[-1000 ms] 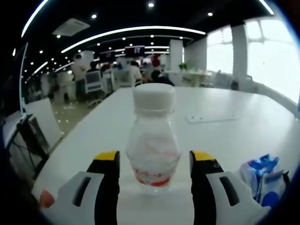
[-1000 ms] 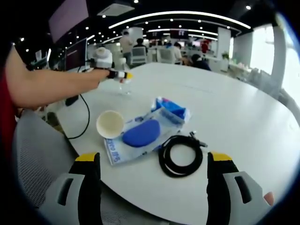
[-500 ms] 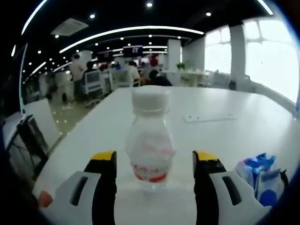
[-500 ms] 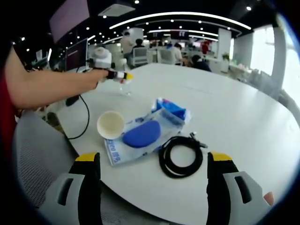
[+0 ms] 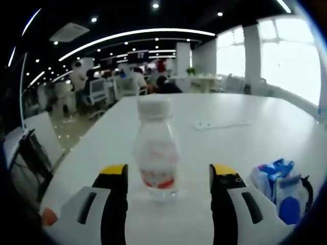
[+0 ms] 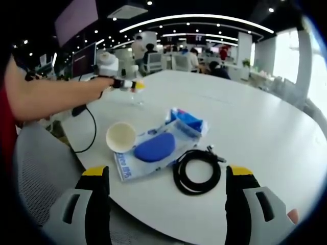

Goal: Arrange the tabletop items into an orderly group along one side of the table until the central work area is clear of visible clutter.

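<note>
A clear plastic bottle (image 5: 155, 155) with a white cap and red label stands upright on the white table (image 5: 214, 153). It is just ahead of my left gripper (image 5: 168, 176), whose jaws are open and apart from it. In the right gripper view the same left gripper (image 6: 132, 83) is held by a person's arm at the table's far left, with the bottle (image 6: 137, 96) beside it. My right gripper (image 6: 167, 176) hangs open over the near edge. Before it lie a paper cup (image 6: 120, 136), a blue oval pad (image 6: 154, 145) on a blue-white packet (image 6: 127, 167), a blue tissue pack (image 6: 188, 118) and a coiled black cable (image 6: 196, 172).
A flat white strip (image 5: 220, 124) lies further back on the table. The blue packet (image 5: 278, 186) shows at the right in the left gripper view. A grey mesh chair (image 6: 36, 173) and a black cord (image 6: 91, 127) are at the table's left edge. People sit far behind.
My left gripper has drawn back from the bottle, which now stands smaller and further ahead of the open jaws. The right gripper has not moved.
</note>
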The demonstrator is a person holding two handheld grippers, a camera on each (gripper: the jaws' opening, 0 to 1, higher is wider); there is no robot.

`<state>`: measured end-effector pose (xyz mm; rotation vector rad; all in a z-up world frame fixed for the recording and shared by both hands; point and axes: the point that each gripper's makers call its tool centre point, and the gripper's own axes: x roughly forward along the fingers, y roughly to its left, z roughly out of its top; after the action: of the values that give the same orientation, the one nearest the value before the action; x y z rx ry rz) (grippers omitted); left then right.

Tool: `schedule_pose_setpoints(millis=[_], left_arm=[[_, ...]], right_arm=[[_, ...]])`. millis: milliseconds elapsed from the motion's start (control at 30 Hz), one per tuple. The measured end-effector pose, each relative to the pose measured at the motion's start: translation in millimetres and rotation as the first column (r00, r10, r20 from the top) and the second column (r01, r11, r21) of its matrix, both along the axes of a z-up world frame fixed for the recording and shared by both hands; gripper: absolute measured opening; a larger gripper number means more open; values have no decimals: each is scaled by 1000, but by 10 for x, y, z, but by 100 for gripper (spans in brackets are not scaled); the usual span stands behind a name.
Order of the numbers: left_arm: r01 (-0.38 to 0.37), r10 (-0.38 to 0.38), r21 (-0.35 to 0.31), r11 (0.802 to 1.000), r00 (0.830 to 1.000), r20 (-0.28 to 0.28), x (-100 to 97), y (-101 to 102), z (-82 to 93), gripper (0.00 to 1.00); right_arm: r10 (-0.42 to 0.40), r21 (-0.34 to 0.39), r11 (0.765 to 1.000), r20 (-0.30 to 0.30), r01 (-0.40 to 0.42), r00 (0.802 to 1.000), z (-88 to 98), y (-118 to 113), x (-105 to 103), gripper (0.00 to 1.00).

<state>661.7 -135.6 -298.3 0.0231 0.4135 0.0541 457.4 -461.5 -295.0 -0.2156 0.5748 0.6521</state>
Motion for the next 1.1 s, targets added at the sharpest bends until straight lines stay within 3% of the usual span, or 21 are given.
schedule_pose_setpoints(millis=[667, 1100], left_arm=[[87, -87, 16, 996, 996, -5, -272, -205, 79, 60], [115, -115, 21, 993, 993, -12, -480, -230, 118, 59]], right_arm=[[9, -7, 1000, 13, -9, 1000, 19, 17, -18, 94], [10, -8, 1000, 25, -10, 1000, 46, 25, -11, 94]])
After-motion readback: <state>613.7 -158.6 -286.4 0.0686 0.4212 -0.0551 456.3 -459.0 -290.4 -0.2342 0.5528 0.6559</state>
